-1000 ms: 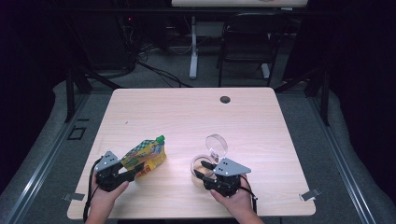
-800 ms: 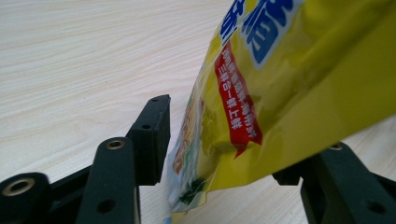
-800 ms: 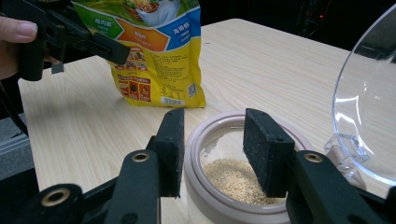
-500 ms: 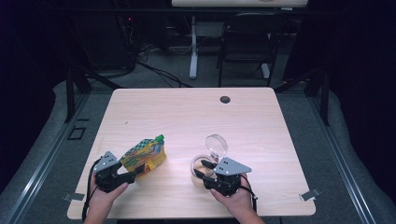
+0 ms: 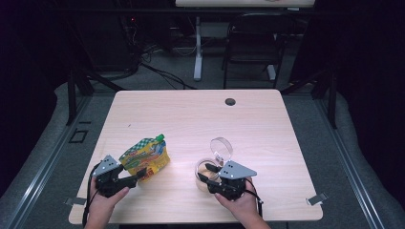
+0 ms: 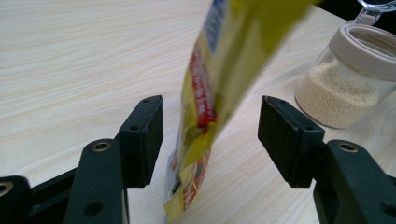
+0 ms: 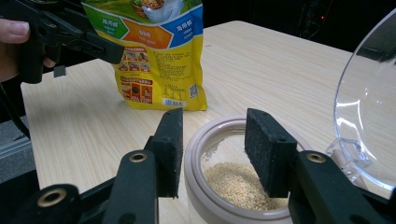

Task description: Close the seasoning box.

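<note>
The left gripper point(image 6: 210, 135) has just been opening its jaws: its pads now stand clear on both sides of the yellow pouch point(image 6: 219, 79), which still hangs between them untouched. The right gripper point(image 7: 212, 149) has just been opening a little further too, its jaws set loosely about the rim of the jar point(image 7: 233, 186) without pressing on it.

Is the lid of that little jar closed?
No, the jar stands open, its clear lid flipped up, grains showing inside.
</note>
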The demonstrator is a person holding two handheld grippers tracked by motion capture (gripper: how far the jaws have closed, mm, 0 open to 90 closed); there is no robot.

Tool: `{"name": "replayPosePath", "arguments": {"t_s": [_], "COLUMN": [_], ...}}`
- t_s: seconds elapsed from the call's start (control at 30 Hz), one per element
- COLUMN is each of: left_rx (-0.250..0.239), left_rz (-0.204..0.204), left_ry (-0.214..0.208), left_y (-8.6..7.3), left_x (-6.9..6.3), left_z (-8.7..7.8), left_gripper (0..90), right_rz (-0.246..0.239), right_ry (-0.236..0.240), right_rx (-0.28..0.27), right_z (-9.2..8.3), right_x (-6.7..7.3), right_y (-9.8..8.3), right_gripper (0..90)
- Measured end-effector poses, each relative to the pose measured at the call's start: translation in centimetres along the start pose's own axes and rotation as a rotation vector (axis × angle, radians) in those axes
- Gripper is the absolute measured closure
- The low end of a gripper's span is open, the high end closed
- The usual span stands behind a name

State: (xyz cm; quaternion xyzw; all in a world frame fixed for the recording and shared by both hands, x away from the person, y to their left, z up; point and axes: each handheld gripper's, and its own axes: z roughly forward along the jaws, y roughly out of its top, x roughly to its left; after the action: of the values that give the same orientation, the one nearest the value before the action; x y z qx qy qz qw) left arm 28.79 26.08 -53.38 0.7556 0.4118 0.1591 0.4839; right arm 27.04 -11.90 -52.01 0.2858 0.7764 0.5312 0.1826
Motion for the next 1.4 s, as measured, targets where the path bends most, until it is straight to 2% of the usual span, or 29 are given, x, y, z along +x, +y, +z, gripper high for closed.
{"name": "replayPosePath", "arguments": {"t_s": [0.13,0.37,0.6,0.73,0.8,0.93,1.13,1.4], "left_rx": [-0.002,-0.024,-0.008,-0.007,-0.009,-0.008,-0.007,-0.004], "left_rz": [-0.004,-0.040,-0.018,-0.019,-0.023,-0.028,-0.034,-0.034], "left_ry": [0.003,0.006,0.008,0.007,0.007,0.008,0.007,0.005], "left_y": [0.0,-0.1,0.0,0.0,0.0,-0.1,-0.1,-0.2], "left_x": [0.1,0.3,0.0,-0.2,-0.2,-0.1,0.1,0.1], "left_z": [-0.3,-0.9,-0.9,-1.0,-1.0,-1.0,-1.0,-1.0], "left_gripper": [40.7,40.7,40.2,39.9,39.9,39.9,39.9,39.9], "right_rz": [0.004,0.001,0.019,0.034,0.030,0.017,0.036,0.061], "right_ry": [0.000,-0.004,0.001,0.014,0.011,-0.011,-0.023,-0.064], "right_rx": [-0.003,0.000,-0.033,-0.030,-0.026,-0.023,-0.029,-0.047], "right_z": [0.0,-0.3,-1.5,-2.1,-2.4,-3.1,-4.0,-5.5], "right_x": [0.0,0.1,0.0,-0.3,-0.4,-0.5,-1.0,-2.2], "right_y": [0.1,0.4,1.3,1.7,2.0,2.5,3.0,3.5], "right_gripper": [56.5,56.6,61.7,70.2,77.5,89.5,90.0,90.0]}}
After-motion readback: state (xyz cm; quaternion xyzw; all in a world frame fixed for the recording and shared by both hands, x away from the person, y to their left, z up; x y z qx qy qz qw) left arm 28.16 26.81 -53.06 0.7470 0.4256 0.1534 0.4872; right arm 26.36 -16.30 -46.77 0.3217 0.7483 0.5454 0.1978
